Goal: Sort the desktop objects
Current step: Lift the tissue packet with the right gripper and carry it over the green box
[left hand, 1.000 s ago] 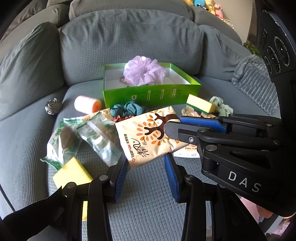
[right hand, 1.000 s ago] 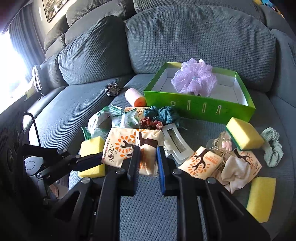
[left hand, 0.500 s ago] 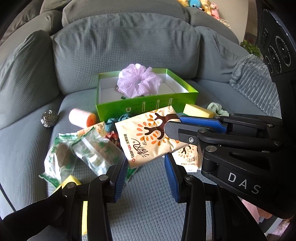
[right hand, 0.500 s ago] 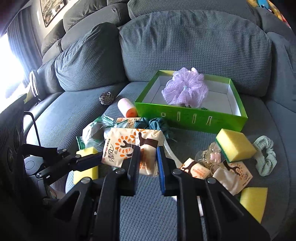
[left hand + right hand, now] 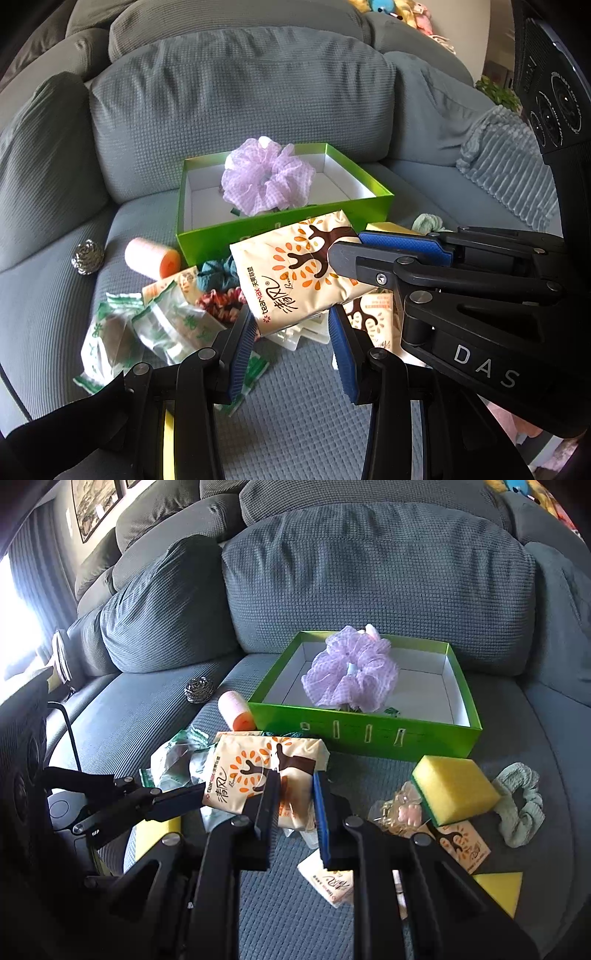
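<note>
My right gripper (image 5: 294,805) is shut on a cream tissue pack (image 5: 258,771) printed with a brown tree, held above the sofa seat. The same pack (image 5: 295,280) shows in the left wrist view, clamped by the right gripper (image 5: 345,251) that comes in from the right. My left gripper (image 5: 291,347) is open and empty just below the pack. The green box (image 5: 369,731) stands behind on the seat with a lilac scrunchie (image 5: 351,675) inside; it also shows in the left wrist view (image 5: 207,240).
On the seat lie green snack bags (image 5: 147,328), a pink-orange roll (image 5: 151,258), a steel scourer (image 5: 88,252), dark scrunchies (image 5: 216,277), yellow sponges (image 5: 454,786), a mint scrunchie (image 5: 521,805), more tissue packs (image 5: 461,845) and a hair clip (image 5: 399,812). Sofa cushions rise behind.
The right gripper has lifted the tissue pack up and toward the green box. Both grippers moved forward together; the box looks nearer.
</note>
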Action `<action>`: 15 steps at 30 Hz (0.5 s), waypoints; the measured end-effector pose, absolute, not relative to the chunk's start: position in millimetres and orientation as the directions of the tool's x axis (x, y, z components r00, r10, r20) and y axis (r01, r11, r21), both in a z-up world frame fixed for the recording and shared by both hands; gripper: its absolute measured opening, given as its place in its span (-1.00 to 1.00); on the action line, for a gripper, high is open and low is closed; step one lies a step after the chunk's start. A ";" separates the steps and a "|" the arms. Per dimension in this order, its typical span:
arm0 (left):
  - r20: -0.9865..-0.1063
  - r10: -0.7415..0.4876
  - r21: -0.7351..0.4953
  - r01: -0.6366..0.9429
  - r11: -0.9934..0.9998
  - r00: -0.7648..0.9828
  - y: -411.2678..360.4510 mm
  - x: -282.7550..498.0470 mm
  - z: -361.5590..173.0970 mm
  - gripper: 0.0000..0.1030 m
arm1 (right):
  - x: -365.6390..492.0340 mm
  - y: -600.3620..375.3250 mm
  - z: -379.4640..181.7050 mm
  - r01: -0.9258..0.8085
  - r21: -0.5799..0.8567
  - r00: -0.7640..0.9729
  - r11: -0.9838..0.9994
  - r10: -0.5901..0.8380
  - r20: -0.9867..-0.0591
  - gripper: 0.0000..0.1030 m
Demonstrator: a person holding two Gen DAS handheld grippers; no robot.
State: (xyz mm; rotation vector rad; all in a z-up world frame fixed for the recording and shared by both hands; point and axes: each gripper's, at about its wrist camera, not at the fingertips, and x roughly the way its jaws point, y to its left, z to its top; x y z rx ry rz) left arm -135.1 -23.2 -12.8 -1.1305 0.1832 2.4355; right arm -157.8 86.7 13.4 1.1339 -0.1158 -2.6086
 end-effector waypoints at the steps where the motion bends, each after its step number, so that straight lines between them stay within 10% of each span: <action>1: -0.752 0.340 -0.064 -0.450 -0.891 -0.565 -22.4 -137.0 -12.6 -0.20 | -159.0 87.6 13.5 0.233 0.189 -0.647 -0.954 -0.297 -0.702 -0.66; 15: -0.747 0.347 -0.057 -0.466 -0.883 -0.567 -9.6 -162.1 -9.2 -0.20 | -181.7 102.7 16.7 0.218 0.182 -0.664 -0.959 -0.283 -0.692 -0.66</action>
